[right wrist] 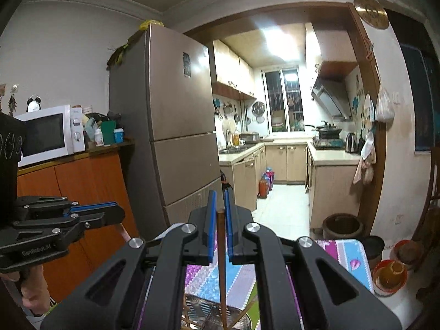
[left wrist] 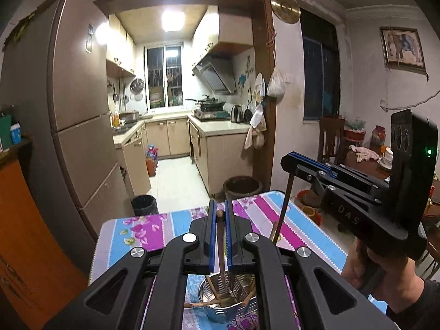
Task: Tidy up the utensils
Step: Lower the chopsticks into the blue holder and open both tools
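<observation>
Since both grippers were pinching long sticks straight above the metal holder (left wrist: 228, 299) on the near part of the floral table (left wrist: 154, 231), a slip looked like the main risk: the left gripper (left wrist: 220, 236) had its jaws closed on a dark knobbed utensil (left wrist: 220, 243), the right gripper (right wrist: 219, 233) squeezed a thin chopstick (right wrist: 222, 269), and either one could've swung, missed the rim or tipped the light holder. Readable writing: "DAS" on the right tool's body, "GenRobot.AI" on the left one.
</observation>
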Demonstrator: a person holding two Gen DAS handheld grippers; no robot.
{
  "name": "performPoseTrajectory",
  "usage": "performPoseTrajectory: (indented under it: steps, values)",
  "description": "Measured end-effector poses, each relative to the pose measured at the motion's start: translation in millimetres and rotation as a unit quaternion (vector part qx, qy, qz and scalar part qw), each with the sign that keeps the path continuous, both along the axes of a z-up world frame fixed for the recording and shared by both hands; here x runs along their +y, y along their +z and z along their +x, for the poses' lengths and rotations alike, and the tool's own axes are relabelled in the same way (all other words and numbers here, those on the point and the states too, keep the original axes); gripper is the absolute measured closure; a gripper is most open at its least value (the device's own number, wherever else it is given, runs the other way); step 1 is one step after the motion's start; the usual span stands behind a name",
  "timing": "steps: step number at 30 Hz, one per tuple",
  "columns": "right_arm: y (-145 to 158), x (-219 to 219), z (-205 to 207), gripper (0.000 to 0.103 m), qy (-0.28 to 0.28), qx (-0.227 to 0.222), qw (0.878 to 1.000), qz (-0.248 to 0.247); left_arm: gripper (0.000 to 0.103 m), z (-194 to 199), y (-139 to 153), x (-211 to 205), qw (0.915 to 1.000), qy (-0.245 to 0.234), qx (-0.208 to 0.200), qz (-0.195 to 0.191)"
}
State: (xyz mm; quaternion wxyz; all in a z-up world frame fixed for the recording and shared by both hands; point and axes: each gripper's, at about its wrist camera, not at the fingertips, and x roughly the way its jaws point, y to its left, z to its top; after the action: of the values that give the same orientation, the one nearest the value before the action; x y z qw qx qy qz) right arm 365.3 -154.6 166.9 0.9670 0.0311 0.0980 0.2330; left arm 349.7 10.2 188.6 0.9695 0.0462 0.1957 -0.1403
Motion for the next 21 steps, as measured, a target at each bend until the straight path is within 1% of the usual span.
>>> performPoseTrajectory:
  steps: [7, 11, 13, 14, 16, 18, 19, 21]
  values:
    - [-27, 0, 20, 0.098, -0.003, 0.039, 0.999, -0.003, 0.096, 25, -35, 1, 0.9992, 0.007, 0.039, 0.007]
    - [-34, -3, 28, 0.098, -0.006, 0.053, 0.999, -0.004, 0.096, 37, -43, 5, 0.9986, 0.020, 0.048, 0.009]
    - [-34, -6, 29, 0.096, -0.010, 0.056, 0.998, -0.004, 0.096, 42, -46, 6, 0.9984, 0.025, 0.050, 0.008]
    - [-35, -7, 30, 0.094, -0.012, 0.058, 0.998, -0.005, 0.096, 44, -47, 7, 0.9983, 0.027, 0.051, 0.008]
    - [-34, -10, 31, 0.079, -0.015, 0.056, 0.998, -0.005, 0.096, 46, -48, 8, 0.9982, 0.028, 0.053, 0.008]
    - [-33, -14, 29, 0.071, -0.018, 0.052, 0.998, -0.003, 0.096, 48, -49, 9, 0.9980, 0.030, 0.055, 0.007]
    - [-33, -16, 28, 0.067, -0.019, 0.051, 0.999, -0.001, 0.096, 49, -49, 8, 0.9979, 0.032, 0.056, 0.007]
    - [-30, -20, 26, 0.064, -0.023, 0.045, 0.999, 0.003, 0.095, 52, -49, 6, 0.9977, 0.036, 0.057, 0.008]
